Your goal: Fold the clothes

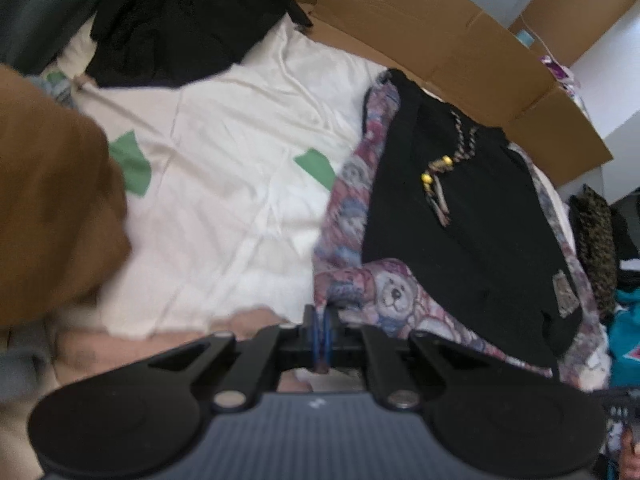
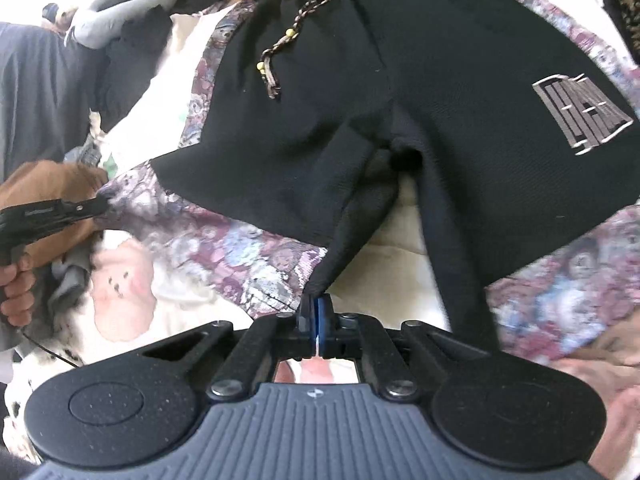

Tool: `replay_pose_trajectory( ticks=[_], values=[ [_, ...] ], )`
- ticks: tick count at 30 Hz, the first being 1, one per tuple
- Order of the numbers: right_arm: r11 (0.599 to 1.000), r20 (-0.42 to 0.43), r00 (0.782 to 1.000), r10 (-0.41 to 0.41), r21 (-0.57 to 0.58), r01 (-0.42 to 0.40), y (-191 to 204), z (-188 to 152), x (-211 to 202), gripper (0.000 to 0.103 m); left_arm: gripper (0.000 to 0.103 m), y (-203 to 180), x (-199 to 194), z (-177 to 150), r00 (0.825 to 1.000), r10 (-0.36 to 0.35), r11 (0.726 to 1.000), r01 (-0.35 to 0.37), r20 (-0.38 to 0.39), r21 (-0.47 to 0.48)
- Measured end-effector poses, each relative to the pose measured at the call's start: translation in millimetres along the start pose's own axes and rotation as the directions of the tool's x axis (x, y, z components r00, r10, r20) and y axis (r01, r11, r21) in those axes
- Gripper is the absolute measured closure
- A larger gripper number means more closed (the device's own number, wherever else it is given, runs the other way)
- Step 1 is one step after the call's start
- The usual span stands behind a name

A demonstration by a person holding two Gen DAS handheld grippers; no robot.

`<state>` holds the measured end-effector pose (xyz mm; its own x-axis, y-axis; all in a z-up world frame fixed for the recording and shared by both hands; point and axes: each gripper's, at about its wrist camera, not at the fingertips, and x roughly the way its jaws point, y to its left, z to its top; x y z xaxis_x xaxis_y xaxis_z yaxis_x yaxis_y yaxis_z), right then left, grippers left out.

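Black shorts [image 1: 460, 208] with teddy-bear patterned side panels and a beaded drawstring [image 1: 440, 176] lie spread on the white sheet [image 1: 240, 160]. My left gripper [image 1: 322, 320] is shut on the patterned hem corner of the left leg. The right wrist view shows the same shorts [image 2: 400, 80], with a grey logo patch [image 2: 580, 112] on one leg. My right gripper [image 2: 317, 312] is shut on the black inner hem near the crotch, lifting it slightly. The left gripper [image 2: 102, 204] also appears at the left edge there, pinching the patterned fabric.
A flattened cardboard box [image 1: 440, 28] borders the far side. A dark clothes pile [image 1: 180, 20] lies at the back left and a brown garment [image 1: 52, 200] at the left. Green tape marks [image 1: 316, 168] sit on the sheet. A grey plush toy [image 2: 120, 8] lies far left.
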<state>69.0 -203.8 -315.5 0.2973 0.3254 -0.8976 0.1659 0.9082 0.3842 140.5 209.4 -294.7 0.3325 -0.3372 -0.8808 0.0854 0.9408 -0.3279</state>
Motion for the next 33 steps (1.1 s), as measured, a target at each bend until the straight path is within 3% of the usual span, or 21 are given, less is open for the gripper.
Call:
replay_pose_trajectory(
  ticks=[4, 6, 7, 8, 9, 11, 19, 27, 28, 30, 33],
  values=[
    [0.999, -0.030, 0.999, -0.025, -0.036, 0.024, -7, 2, -12, 0.103, 0.099, 0, -2, -22, 0.998, 0.016, 1.000, -0.016, -0.053, 0.001],
    [0.998, -0.045, 0.998, -0.038, -0.058, 0.036, -10, 2, -13, 0.100, 0.090, 7, 4, -31, 0.994, 0.073, 0.997, -0.075, -0.082, -0.016],
    [0.997, -0.039, 0.998, -0.052, -0.053, 0.050, -13, 1, -12, 0.097, 0.079, 9, 6, -31, 0.993, 0.078, 0.997, -0.080, -0.083, -0.015],
    [0.997, -0.034, 0.997, -0.066, -0.049, 0.064, -16, 0, -11, 0.085, 0.072, 10, 8, -32, 0.993, 0.083, 0.996, -0.085, -0.084, -0.014],
    [0.996, -0.029, 0.996, -0.080, -0.044, 0.079, -19, -1, -10, 0.066, 0.072, 12, 10, -32, 0.992, 0.089, 0.996, -0.090, -0.085, -0.012],
    [0.995, -0.012, 0.996, -0.092, -0.029, 0.092, -25, -4, -7, 0.057, 0.070, 15, 13, -32, 0.991, 0.099, 0.995, -0.100, -0.088, -0.010],
    [0.996, -0.039, 0.996, -0.085, 0.031, 0.086, -42, -17, 28, 0.058, 0.067, 27, 27, -35, 0.985, 0.140, 0.990, -0.140, -0.097, 0.001],
    [0.996, -0.039, 0.998, -0.046, 0.080, 0.049, -44, -23, 53, 0.058, 0.069, 33, 56, -44, 0.983, 0.125, 0.992, -0.128, -0.133, -0.012],
    [0.996, -0.041, 0.998, -0.040, 0.081, 0.043, -44, -22, 56, 0.063, 0.069, 32, 58, -45, 0.983, 0.125, 0.992, -0.127, -0.134, -0.011],
    [0.996, -0.047, 0.998, -0.030, 0.079, 0.034, -43, -21, 61, 0.103, 0.069, 29, 58, -47, 0.984, 0.117, 0.993, -0.118, -0.136, 0.001],
    [0.998, -0.059, 0.997, -0.050, 0.041, 0.053, -39, -19, 58, 0.103, 0.069, 25, 58, -49, 0.985, 0.094, 0.996, -0.094, -0.143, 0.006]
  ],
)
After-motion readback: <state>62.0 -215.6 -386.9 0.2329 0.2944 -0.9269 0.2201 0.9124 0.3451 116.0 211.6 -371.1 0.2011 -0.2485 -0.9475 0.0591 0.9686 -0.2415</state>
